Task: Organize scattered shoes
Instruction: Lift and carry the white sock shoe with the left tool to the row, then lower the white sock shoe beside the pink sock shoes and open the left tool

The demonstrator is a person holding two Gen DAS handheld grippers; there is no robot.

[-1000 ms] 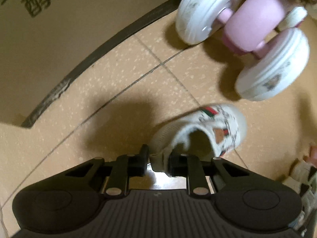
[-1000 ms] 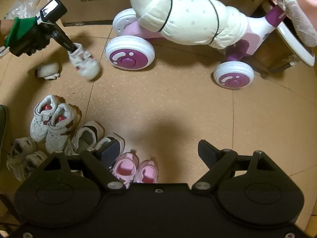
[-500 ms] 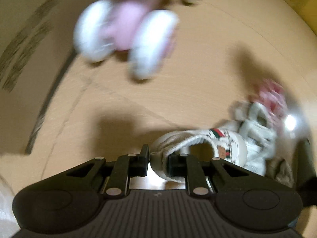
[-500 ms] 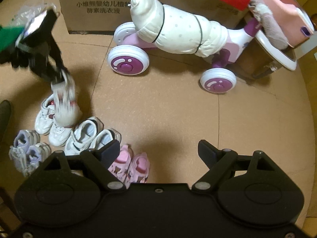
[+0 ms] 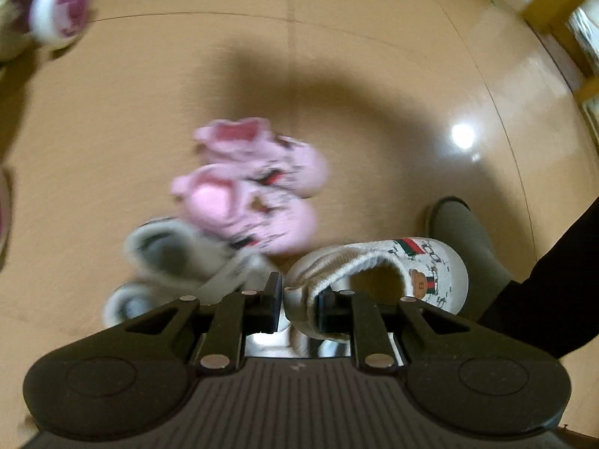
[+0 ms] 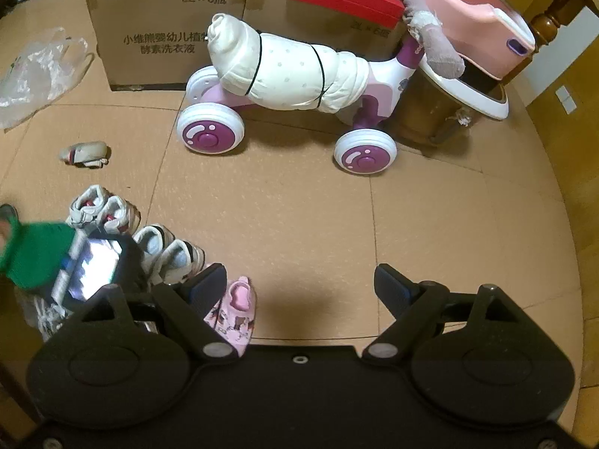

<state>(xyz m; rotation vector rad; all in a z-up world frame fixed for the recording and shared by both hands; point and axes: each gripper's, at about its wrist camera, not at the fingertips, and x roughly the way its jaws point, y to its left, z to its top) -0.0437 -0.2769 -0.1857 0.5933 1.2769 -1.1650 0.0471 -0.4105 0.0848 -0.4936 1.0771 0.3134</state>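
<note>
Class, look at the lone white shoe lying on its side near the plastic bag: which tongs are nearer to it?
Left. The left tongs, gripping a bear-print shoe, hang over the shoe row, closer to the lone shoe. The right tongs hover open farther back.

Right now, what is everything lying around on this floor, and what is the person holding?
White bear shoe: one, white with red-green stripe, gripped at its heel collar by the left tool.
Pink shoes: pair, pink, side by side on the floor ahead of it.
White sneakers: two pairs, white, lined up beside the pink pair.
Stray shoe: one, beige, alone on its side near the boxes.
Ride-on toy: one, white and purple, padded seat.
Cardboard boxes: two, brown, behind the toy.
Plastic bag: one, clear, far left.
Left tool: black, shut on the shoe.
Right tool: black, open, empty.
</note>
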